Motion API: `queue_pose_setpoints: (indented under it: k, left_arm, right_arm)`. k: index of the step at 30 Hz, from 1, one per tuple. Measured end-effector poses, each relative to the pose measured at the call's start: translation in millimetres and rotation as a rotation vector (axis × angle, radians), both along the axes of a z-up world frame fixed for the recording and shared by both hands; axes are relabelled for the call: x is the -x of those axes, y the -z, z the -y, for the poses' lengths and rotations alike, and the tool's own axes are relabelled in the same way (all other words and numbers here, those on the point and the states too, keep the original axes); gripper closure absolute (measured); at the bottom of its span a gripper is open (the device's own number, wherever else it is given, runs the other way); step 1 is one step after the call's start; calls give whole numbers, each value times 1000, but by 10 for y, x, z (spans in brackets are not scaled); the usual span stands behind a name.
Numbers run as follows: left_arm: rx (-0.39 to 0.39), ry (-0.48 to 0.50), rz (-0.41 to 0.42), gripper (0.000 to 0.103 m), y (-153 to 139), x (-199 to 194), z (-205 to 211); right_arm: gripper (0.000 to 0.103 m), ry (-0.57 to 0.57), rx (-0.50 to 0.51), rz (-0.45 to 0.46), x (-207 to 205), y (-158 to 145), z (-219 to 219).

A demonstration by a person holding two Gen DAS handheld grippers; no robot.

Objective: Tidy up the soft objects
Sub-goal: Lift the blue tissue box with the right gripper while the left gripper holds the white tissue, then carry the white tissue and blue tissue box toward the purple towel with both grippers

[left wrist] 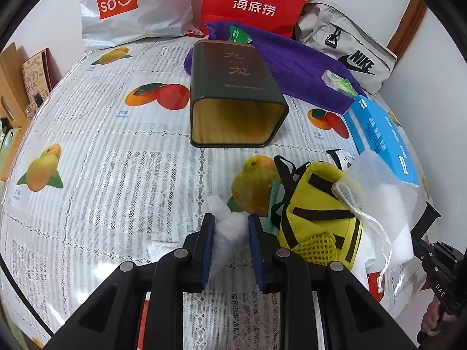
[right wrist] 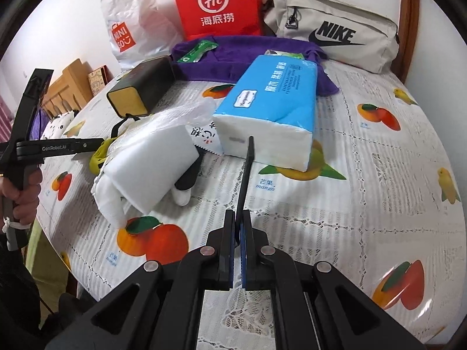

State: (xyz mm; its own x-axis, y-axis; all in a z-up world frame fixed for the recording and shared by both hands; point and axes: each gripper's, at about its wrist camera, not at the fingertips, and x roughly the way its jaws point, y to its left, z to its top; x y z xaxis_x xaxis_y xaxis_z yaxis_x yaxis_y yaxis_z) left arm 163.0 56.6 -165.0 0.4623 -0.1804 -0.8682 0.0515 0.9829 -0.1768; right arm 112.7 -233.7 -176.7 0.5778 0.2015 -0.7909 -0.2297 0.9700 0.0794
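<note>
Squeezing a soft white wad [left wrist: 226,236], the left gripper [left wrist: 230,248] has its blue pads pressed on both sides of it. At 12 o'clock lies the dark tin [left wrist: 233,93], open mouth facing us. I think the wad goes in there next, with a push forward. The right gripper [right wrist: 238,248] is pinched nearly closed on a thin black strip [right wrist: 246,172] pointing to the tissue pack [right wrist: 274,99] at 12 o'clock.
</note>
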Motion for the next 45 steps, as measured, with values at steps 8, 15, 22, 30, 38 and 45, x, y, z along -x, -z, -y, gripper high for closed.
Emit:
queue_pose_setpoints:
  k: [8,15,22,30,38,45]
  left_arm:
    - [5,-27,21,81,-175,-56,-26]
    - [17,-41,36,81,-328,-115,-59]
    - [32,-45,71,81,-550,-219,-107]
    - [40,-42,116,81,-811,-504,-150]
    - [30,-22,130,81,-955,-942,-117]
    - [22,7,131,81,-961,-1346,-42]
  right_arm:
    - [100,-16,-45,6,-56,-97,44]
    - [100,-32,-46,32,-103,-280,39]
    - [100,-35,-47,78,-221,-556,51]
    - [100,-22,-30,140,-557,-863,66]
    - [100,-17,-17,189,-1034,-1098,16]
    - [100,-2,-4,193,-1536,-1138,-29]
